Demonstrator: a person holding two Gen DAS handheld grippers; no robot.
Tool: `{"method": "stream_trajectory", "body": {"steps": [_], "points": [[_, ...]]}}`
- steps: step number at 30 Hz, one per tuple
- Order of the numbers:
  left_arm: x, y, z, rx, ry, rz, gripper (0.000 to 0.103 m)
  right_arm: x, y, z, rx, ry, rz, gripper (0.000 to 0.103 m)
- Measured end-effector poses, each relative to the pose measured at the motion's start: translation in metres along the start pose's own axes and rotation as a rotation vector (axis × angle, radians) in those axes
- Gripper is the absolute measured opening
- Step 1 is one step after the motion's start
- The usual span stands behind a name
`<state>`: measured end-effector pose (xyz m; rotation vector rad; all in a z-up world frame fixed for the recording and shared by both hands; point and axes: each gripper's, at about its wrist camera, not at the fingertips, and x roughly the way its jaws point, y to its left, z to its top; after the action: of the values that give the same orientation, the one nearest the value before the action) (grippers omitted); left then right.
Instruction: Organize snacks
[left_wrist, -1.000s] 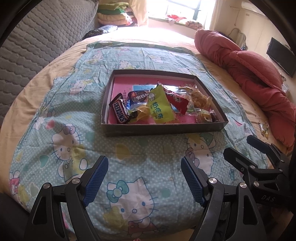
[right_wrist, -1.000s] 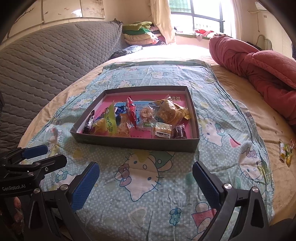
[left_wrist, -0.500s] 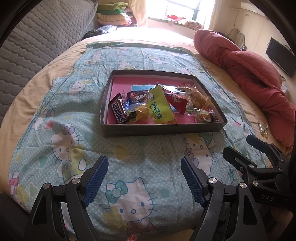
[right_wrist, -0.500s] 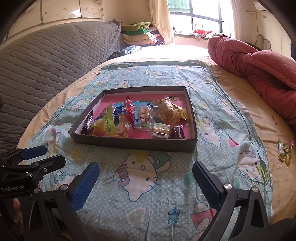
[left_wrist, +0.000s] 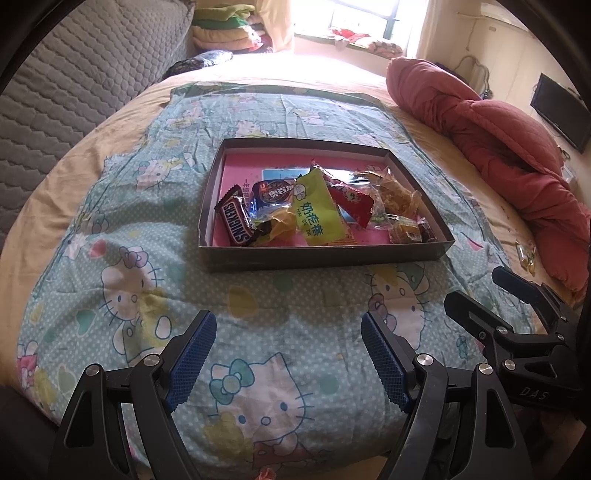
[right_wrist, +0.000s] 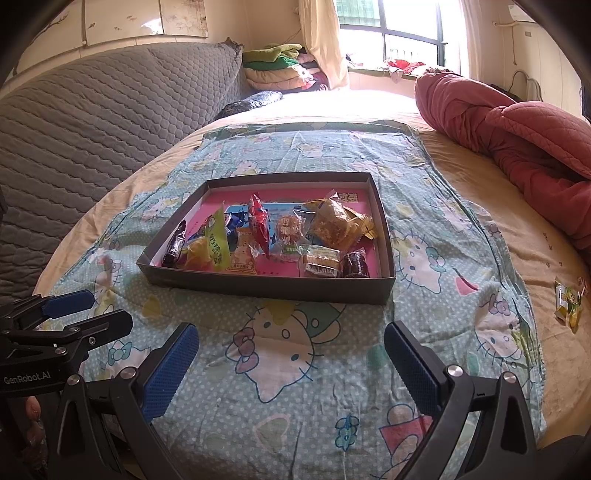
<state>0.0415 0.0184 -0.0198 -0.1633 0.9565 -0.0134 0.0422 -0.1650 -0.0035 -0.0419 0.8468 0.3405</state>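
Left wrist view: left gripper (left_wrist: 288, 354) gaping, empty, over the blanket (left_wrist: 122, 236); tray (left_wrist: 325, 258) of snacks ahead, Snickers bar (left_wrist: 236, 221) label legible. Right wrist view: right gripper (right_wrist: 291, 363) likewise spread wide, holding nothing; only here, a stray candy packet (right_wrist: 569, 304) right of the blanket shows clearly.

Snacks (left_wrist: 314, 214) in box (left_wrist: 325, 256) — on bedspread (left_wrist: 147, 229).

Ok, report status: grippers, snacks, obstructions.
Left gripper and right gripper open, short of box. Snacks piled inside; one wrapper loose on the bed. Nothing blocking.
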Motion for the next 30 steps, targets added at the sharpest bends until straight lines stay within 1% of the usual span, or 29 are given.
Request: {"method": "stream_trajectory", "body": {"steps": [30], "points": [[0.0027,-0.0016,-0.0005,0.017,-0.001,0.053,0.082,0.0011,0.0003,0.0001,-0.003,0.002,0.000,0.101]]}}
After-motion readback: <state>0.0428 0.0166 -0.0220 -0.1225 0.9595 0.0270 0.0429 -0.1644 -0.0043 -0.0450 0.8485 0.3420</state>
